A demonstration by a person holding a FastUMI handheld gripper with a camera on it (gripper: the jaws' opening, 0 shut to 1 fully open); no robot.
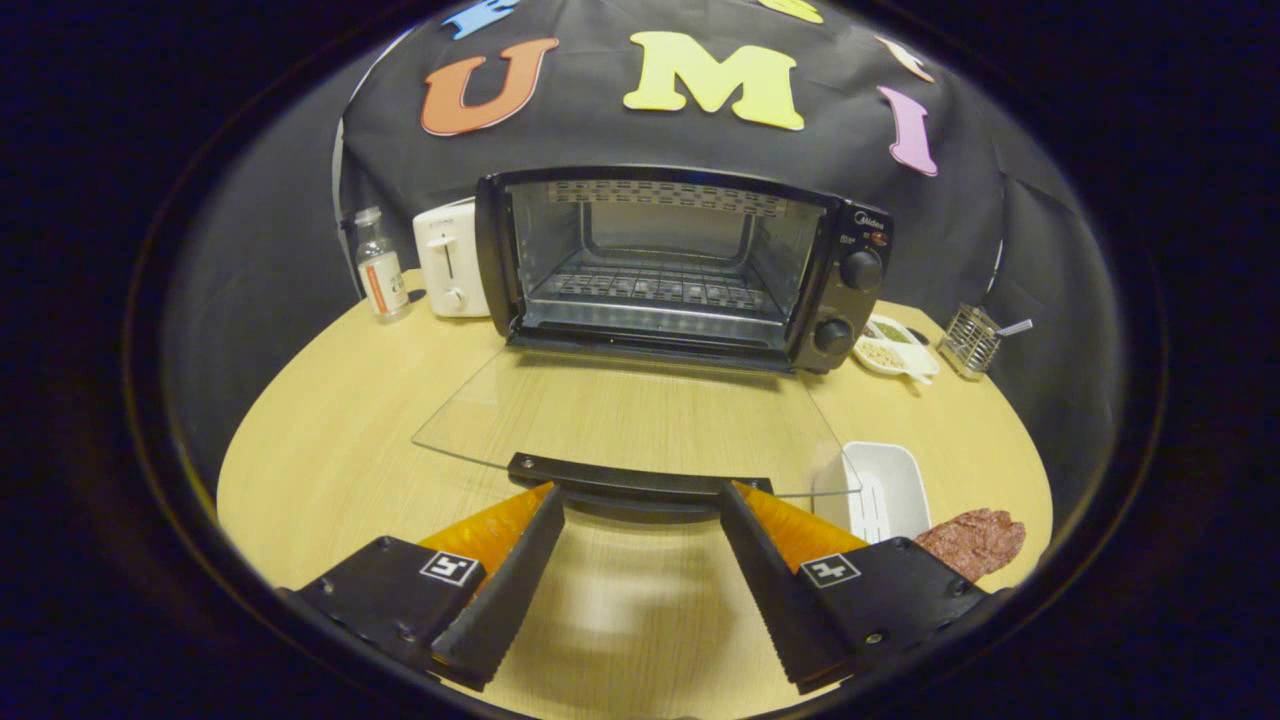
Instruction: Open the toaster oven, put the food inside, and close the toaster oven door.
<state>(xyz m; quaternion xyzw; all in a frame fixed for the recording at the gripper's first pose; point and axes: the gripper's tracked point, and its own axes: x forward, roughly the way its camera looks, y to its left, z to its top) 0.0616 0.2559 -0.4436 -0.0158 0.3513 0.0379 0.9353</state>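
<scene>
now toaster oven [680,270] door [630,420] flat open, jaws apart, empty

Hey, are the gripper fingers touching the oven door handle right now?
Cannot tell. In the gripper view the open gripper has its fingertips right at the door handle, but no clear contact or gap shows.

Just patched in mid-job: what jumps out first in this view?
The toaster oven stands wide open beyond the gripper, its glass door folded flat over the wooden table and its rack bare. The gripper is open, fingers spread at either end of the door handle, gripping nothing. The food, a reddish meat slice, lies beside the white tray, by the right finger.
</scene>
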